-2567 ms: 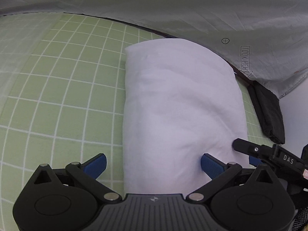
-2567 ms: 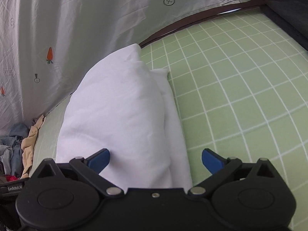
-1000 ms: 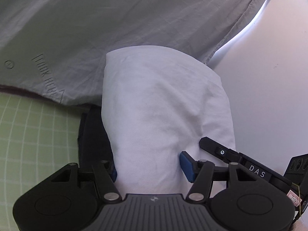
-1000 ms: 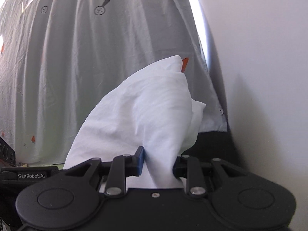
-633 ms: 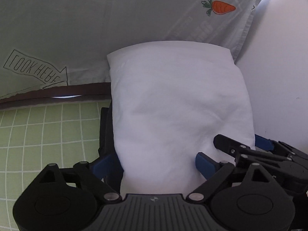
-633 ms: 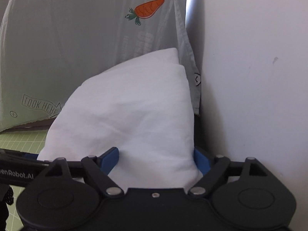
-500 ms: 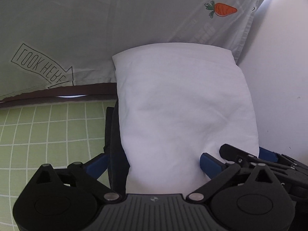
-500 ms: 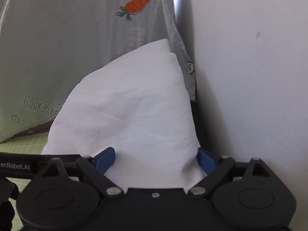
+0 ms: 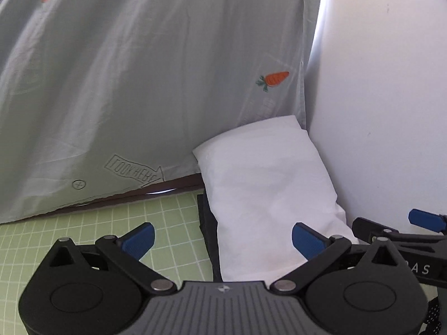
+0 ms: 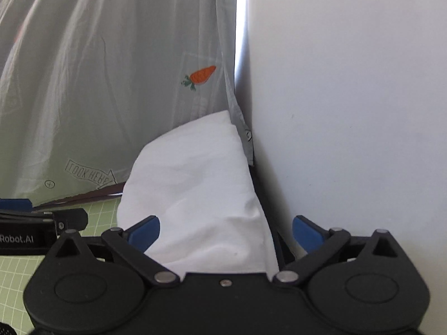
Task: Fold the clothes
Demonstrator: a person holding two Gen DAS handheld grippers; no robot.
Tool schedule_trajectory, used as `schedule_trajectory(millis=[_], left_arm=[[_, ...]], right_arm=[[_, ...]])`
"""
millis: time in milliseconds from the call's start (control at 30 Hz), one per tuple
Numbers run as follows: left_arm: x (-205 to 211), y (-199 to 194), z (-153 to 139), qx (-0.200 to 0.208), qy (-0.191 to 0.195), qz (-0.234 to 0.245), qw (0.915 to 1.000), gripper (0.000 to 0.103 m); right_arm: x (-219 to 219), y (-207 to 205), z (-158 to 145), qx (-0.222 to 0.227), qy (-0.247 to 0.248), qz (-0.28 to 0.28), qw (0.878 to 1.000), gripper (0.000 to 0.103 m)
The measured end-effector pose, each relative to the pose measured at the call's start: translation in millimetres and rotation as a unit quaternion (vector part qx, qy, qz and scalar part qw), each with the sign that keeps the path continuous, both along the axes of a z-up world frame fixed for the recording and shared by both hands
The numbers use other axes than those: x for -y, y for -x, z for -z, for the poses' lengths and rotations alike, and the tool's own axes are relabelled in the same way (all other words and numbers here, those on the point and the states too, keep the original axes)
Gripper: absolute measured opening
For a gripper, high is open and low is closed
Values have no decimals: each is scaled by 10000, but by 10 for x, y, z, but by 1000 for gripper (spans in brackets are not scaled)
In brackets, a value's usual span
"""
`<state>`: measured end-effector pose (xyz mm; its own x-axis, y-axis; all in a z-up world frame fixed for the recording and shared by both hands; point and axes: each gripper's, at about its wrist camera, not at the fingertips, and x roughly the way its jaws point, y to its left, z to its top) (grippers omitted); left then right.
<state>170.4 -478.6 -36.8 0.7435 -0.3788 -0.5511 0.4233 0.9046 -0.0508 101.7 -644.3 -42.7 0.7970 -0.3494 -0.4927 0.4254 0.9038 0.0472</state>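
White folded garment (image 9: pixel 268 184): lies at the far right corner of the green gridded mat (image 9: pixel 92 223), on top of a dark folded garment (image 9: pixel 208 231), against the white wall (image 9: pixel 377 111) and the hanging sheet (image 9: pixel 139 83) with carrot print.

Left gripper (image 9: pixel 222 237): fingers spread wide, empty; the left blue pad (image 9: pixel 138 240) over the mat, the right one beside the white garment's near edge.

Right gripper (image 10: pixel 226 230): fingers spread wide, gripping nothing; the white garment (image 10: pixel 195 189) lies between them, free.
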Motion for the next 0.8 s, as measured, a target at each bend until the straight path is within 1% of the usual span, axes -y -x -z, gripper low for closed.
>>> schedule_trajectory(millis=[67,100,167,200,267,300,433,567,700,800], left_arm=[[-106,198,-59,-95,212,262,9994,103],[-140,287,-72,-139,238,392,9989,103],[-182,486,-80,-87,111,557,9983,103],[-206,601,-83,-25,35,612,9981,103],[-258,791,-78,22,-33,696,9976,103],[-295,873,-68,-30,-35,728,9973,103],[-456,1178,-13,-231,-19,779,9967,103],[-567,1440,75,-307,-125,776,9964,103],[-671,1628,173,-494,-102,711,9962,103],[-721,1733,224,-587,-81,664,9960,103]], right_arm=[[-152,225,-94,98,109,179,9997,103],[-229,338,-141,147,164,268,9994,103],[-386,562,-230,226,261,448,9984,103],[-479,669,-251,188,252,532,9981,103],[-614,851,-243,81,130,642,9978,102],[-663,948,-227,39,56,677,9977,103],[-789,1224,-145,-121,-199,569,9981,103],[-963,1497,-61,-339,-204,493,9980,103],[-1044,1698,22,-495,-309,355,9977,103],[-1066,1771,60,-560,-336,275,9975,103]])
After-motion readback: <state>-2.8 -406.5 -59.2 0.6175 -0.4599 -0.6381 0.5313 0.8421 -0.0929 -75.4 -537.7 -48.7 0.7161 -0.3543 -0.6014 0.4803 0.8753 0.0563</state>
